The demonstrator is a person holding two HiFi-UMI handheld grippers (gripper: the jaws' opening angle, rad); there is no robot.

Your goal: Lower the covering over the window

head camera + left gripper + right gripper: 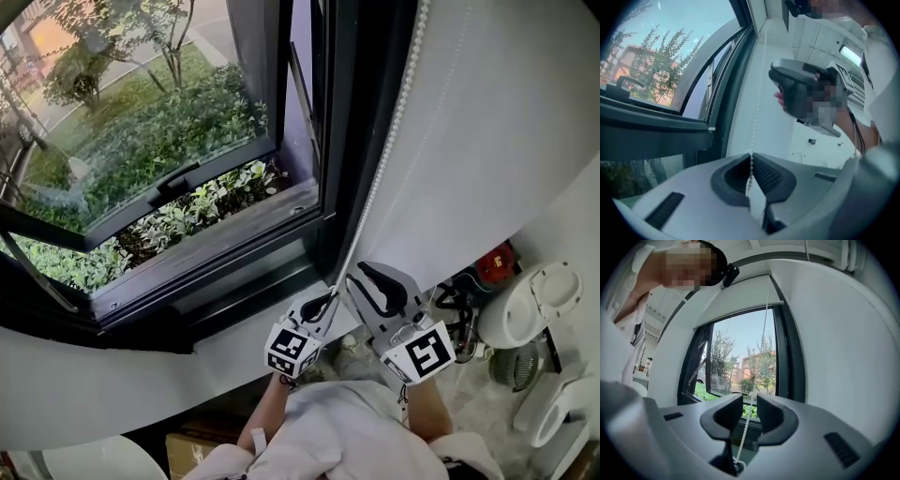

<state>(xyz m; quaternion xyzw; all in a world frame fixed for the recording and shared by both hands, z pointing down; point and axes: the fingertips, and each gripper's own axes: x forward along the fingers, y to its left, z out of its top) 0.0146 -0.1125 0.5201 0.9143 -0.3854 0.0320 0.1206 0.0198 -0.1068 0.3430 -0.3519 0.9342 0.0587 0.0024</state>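
Note:
A white bead chain (380, 164) hangs along the dark window frame (342, 141) down to both grippers. My left gripper (327, 299) is shut on the chain; in the left gripper view the beads (756, 112) run down into its closed jaws (751, 158). My right gripper (368, 278) stands just right of it, open. In the right gripper view the chain (765, 329) passes loosely between its parted jaws (750, 405), touching neither pad, and its loop (738, 466) ends below. The white blind (740, 296) covers only the top of the window.
The window sash (141, 202) is tilted open outward over green shrubs (141, 122). White wall (506, 122) lies right of the frame. White sanitary fixtures (539, 300), a red item (495, 265) and cables lie on the floor at the right. A cardboard box (187, 452) sits below.

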